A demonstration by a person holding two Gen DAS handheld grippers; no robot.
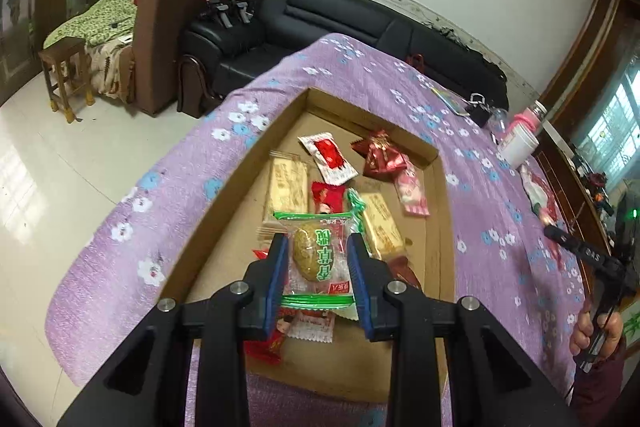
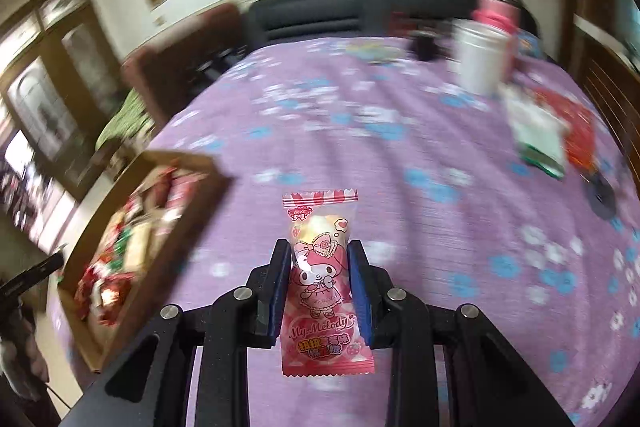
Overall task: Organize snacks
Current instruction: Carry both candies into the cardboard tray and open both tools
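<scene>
- While the left gripper (image 1: pixel 318 251) hangs over the cardboard box (image 1: pixel 240 187), its jaws clench a green-edged snack packet (image 1: pixel 318 259), long axis running away from the camera.
- Right gripper (image 2: pixel 319 255): jaws clench a pink candy packet (image 2: pixel 324 287) at mid-length, long axis pointing away, both ends sticking out.
- Candy packet sits above the purple flowered cloth (image 2: pixel 360 147) on the surface, box to its left.
- Box holds more snacks; black sofa (image 1: pixel 320 23) behind; right view blurred.
</scene>
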